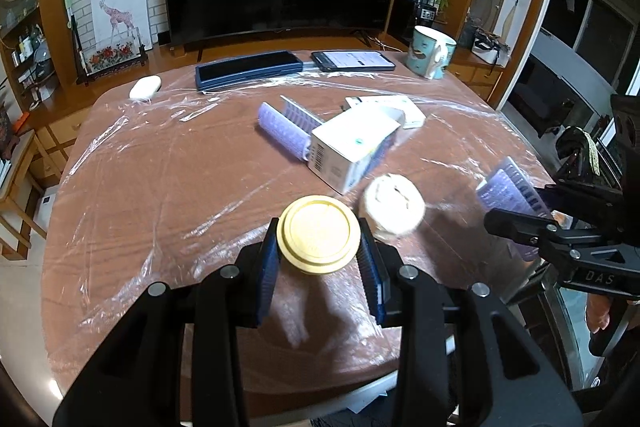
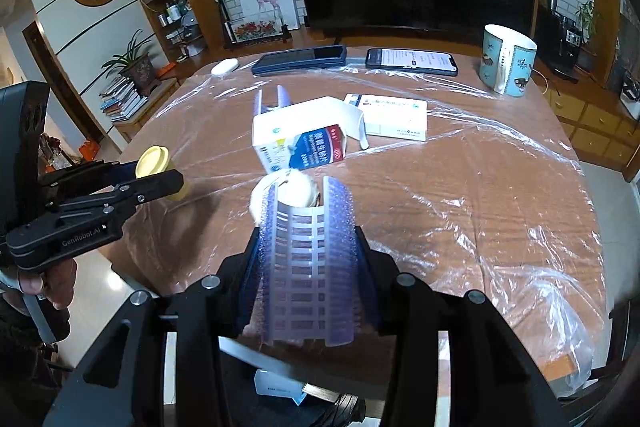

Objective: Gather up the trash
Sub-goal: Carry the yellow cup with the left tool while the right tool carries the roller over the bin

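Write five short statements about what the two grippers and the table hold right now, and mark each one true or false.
1. The left gripper is closed on a yellow lid. True.
2. The right gripper is empty. False: it grips a curved purple plastic tray.
3. The mug lies tipped on its side. False: it stands upright near the far right of the table.
4. A phone with a lit screen lies flat at the far side of the table. True.
5. The open white medicine box is held off the table. False: it rests on the table, untouched.
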`<state>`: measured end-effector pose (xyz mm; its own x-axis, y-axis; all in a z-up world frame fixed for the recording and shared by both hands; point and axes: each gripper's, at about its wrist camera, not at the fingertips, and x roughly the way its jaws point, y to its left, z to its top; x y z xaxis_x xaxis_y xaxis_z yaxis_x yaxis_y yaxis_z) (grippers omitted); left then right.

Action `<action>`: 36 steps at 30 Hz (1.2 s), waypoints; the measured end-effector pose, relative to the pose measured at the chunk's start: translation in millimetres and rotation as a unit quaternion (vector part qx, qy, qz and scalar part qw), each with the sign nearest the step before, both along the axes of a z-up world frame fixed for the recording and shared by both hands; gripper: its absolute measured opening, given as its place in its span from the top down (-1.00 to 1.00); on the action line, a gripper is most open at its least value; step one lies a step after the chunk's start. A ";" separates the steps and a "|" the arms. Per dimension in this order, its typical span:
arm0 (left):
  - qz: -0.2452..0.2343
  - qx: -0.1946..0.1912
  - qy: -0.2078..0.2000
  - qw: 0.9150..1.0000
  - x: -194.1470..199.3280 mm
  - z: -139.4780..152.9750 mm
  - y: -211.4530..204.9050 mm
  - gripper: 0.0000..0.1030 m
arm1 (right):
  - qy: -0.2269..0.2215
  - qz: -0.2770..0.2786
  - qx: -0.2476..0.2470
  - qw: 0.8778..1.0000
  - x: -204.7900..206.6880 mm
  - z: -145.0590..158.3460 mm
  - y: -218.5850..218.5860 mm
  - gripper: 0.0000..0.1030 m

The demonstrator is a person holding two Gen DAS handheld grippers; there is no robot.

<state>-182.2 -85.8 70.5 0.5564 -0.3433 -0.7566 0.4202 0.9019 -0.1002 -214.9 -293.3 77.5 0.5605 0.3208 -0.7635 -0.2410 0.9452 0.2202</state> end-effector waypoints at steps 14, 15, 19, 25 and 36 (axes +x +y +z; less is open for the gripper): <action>-0.006 -0.011 -0.004 1.000 -37.1 4.9 -5.7 0.26 | 0.002 0.004 0.017 1.000 -35.0 3.1 0.2 0.18; -0.006 -0.013 -0.003 1.000 -39.4 4.9 -6.2 0.26 | 0.002 0.005 0.018 1.000 -38.1 3.1 0.1 0.18; -0.006 -0.017 -0.001 1.000 -50.3 4.8 -7.9 0.26 | 0.003 0.000 0.025 1.000 -48.9 3.1 -1.6 0.18; -0.015 -0.014 -0.003 1.000 -67.8 5.0 -14.4 0.26 | 0.007 -0.006 0.037 0.999 -62.7 0.3 -4.1 0.18; -0.027 -0.012 -0.007 1.000 -89.6 6.4 -19.1 0.26 | 0.004 0.001 0.039 0.999 -79.3 0.2 -1.6 0.18</action>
<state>-271.8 -105.0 76.9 0.5464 -0.3915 -0.7404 0.4696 0.8752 -0.1162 -294.2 -294.8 77.6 0.5534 0.3811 -0.7406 -0.2417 0.9244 0.2950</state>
